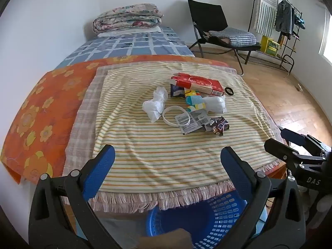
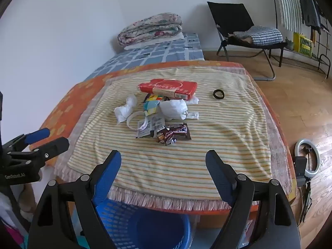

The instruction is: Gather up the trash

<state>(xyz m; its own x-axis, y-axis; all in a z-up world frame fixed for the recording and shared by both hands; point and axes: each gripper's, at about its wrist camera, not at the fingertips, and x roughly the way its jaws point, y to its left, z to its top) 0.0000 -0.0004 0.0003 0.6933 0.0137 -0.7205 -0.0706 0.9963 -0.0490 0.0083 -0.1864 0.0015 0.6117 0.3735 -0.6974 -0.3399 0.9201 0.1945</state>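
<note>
A pile of trash lies mid-table on the striped cloth (image 1: 166,153): a red box (image 1: 199,83) (image 2: 168,88), crumpled white plastic (image 1: 155,103) (image 2: 124,109), a white bag (image 1: 215,104) (image 2: 174,109), a colourful wrapper (image 1: 194,100) (image 2: 152,102), a white ring (image 1: 176,118) (image 2: 137,121), grey labels (image 1: 191,121) (image 2: 150,126) and a brown candy wrapper (image 1: 219,125) (image 2: 173,136). A black hair tie (image 1: 229,91) (image 2: 218,94) lies apart. My left gripper (image 1: 167,161) and right gripper (image 2: 164,166) are open and empty, near the table's front edge, above a blue basket (image 1: 207,222) (image 2: 143,224).
An orange flowered cloth (image 1: 41,114) underlies the striped one. A bed with folded quilts (image 1: 126,17) stands behind the table. A black chair (image 1: 217,29), a clothes rack (image 1: 286,14) and a ring light (image 2: 307,157) stand on the wooden floor at the right.
</note>
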